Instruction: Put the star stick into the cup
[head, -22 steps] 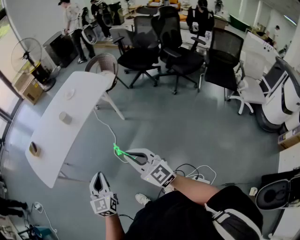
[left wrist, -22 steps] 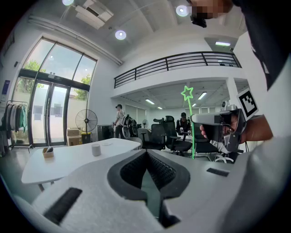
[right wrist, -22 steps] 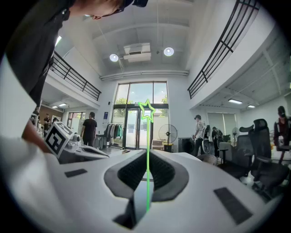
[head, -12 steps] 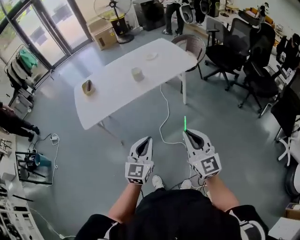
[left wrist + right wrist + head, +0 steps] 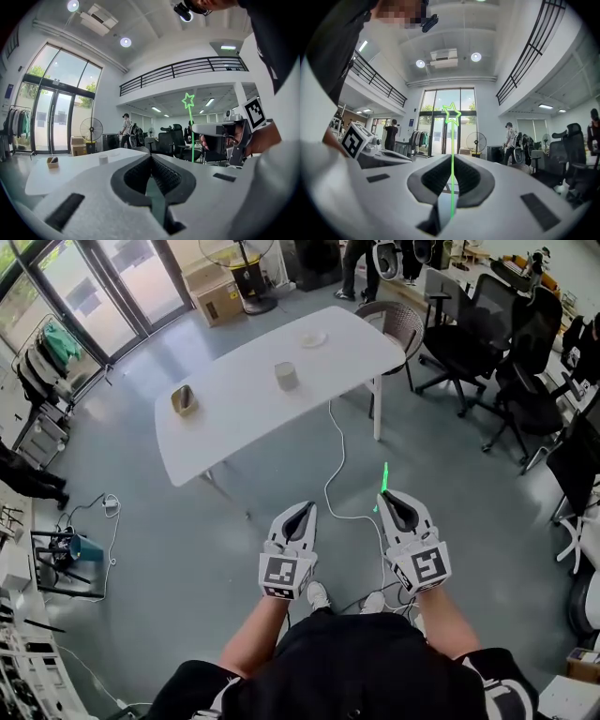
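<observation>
Right gripper (image 5: 390,499) has the star stick (image 5: 452,159), jaws pinched tight on the thin green shaft low down, and the stick runs straight out past the tips with its outlined star at the far end. In the head view it shows only as a short bright green line poking forward from the tips, over the grey floor (image 5: 450,474). The left gripper (image 5: 305,511) is held just alongside, a little apart from the right one. Its jaws are closed tip to tip with nothing between them. Both are held out in front of the person, side by side and pointing toward the white table (image 5: 225,413). And there's the cup (image 5: 286,376), standing upright near the middle of that table, well apart from the stick and from both grippers. To the cup's left, near the table's end, sits a small tan holder (image 5: 183,400), and toward the far right end lies a shallow dish (image 5: 313,337). A white cable (image 5: 330,470) trails down from the table's near edge and snakes across the floor toward the grippers. Black office chairs (image 5: 464,329) crowd the right side, and a standing fan (image 5: 236,253) and a cardboard box (image 5: 212,293) sit beyond the table by the glass doors (image 5: 112,298). From the left gripper view, the right gripper sits off to the right with the green star standing tall above it
</observation>
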Action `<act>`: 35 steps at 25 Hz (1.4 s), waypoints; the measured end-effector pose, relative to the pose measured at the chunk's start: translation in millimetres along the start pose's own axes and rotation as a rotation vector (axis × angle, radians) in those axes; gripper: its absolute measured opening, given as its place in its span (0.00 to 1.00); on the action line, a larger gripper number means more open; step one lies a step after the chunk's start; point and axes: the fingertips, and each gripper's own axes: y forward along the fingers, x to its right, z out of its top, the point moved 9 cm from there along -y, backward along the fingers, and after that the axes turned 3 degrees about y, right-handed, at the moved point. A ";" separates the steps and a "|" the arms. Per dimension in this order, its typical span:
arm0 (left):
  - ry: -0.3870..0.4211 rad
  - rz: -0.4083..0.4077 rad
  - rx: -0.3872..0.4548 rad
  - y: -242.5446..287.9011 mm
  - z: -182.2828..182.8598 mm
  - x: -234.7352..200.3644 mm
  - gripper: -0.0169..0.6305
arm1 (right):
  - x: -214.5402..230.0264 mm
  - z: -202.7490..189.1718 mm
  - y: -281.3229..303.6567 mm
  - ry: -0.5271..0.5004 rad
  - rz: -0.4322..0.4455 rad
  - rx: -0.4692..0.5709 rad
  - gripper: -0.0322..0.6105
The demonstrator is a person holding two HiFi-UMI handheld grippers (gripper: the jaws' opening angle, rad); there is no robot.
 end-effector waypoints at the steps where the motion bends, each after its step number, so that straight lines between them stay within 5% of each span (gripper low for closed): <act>1: 0.000 -0.001 0.001 -0.1 -0.1 -1.1 0.04 | -0.1 -0.3 0.7 0.005 -0.005 0.002 0.08; 20: 0.006 0.008 0.013 -24.9 -20.8 -123.2 0.04 | -59.7 -6.3 100.6 0.004 -0.051 0.009 0.08; 35: 0.015 0.065 0.001 69.2 -22.4 -202.8 0.04 | 4.9 -27.1 227.0 0.022 0.019 0.012 0.09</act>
